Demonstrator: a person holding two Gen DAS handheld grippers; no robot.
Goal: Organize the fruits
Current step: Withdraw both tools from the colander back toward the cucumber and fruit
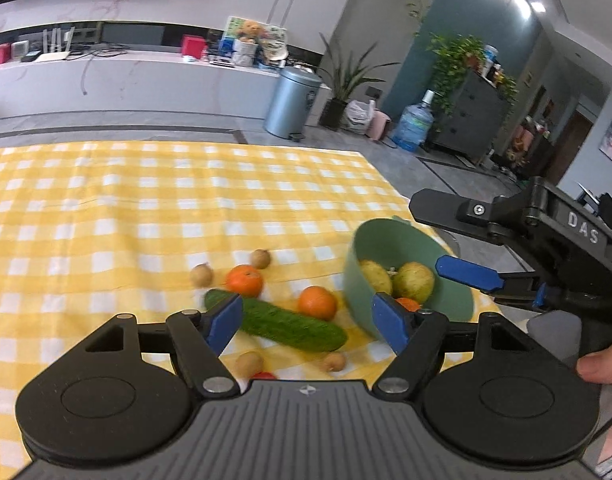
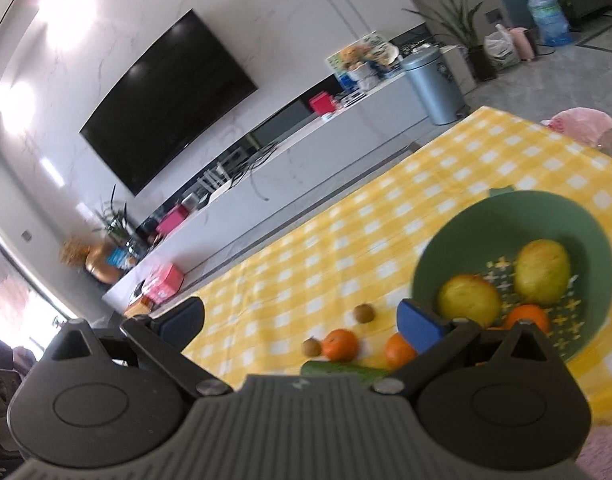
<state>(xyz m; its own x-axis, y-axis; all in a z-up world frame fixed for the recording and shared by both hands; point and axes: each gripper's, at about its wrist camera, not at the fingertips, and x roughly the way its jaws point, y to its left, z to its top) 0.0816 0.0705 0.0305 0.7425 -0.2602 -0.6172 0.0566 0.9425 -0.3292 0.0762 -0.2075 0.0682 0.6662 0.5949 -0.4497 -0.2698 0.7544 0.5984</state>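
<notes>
Two oranges are loose on the yellow checked bench (image 1: 106,208), and the nearer orange (image 1: 317,302) is what I judge my next move turns on. It sits just ahead of my left gripper (image 1: 306,322), inside the gap between the jaws and a little toward the right pad. The jaws stand wide and hold nothing. The other orange (image 1: 244,279) lies further off to the left, touching or nearly touching the far end of the cucumber (image 1: 278,322).

That cucumber matters: its long axis runs from upper left to lower right across the gap, directly between my jaws and the fruit, so I would have to reach over it or come in from the bowl side. The green bowl (image 1: 449,300) stands just right of the orange, near my right pad, already holding two yellow-green fruits (image 1: 413,281) and an orange. Small brown fruits (image 1: 202,274) are scattered around.

My right gripper (image 2: 302,320) also has its jaws spread and empty. From the left wrist view it hangs above the bowl's near rim, so the left hand looks better placed for the loose orange.

The right wrist view gives me the bowl's inside: a patterned floor, the two yellow-green fruits side by side, and an orange at the near wall. The left view shows what the right largely hides: the full length of the cucumber, and a bit of something red at the near edge, too hidden to name.
</notes>
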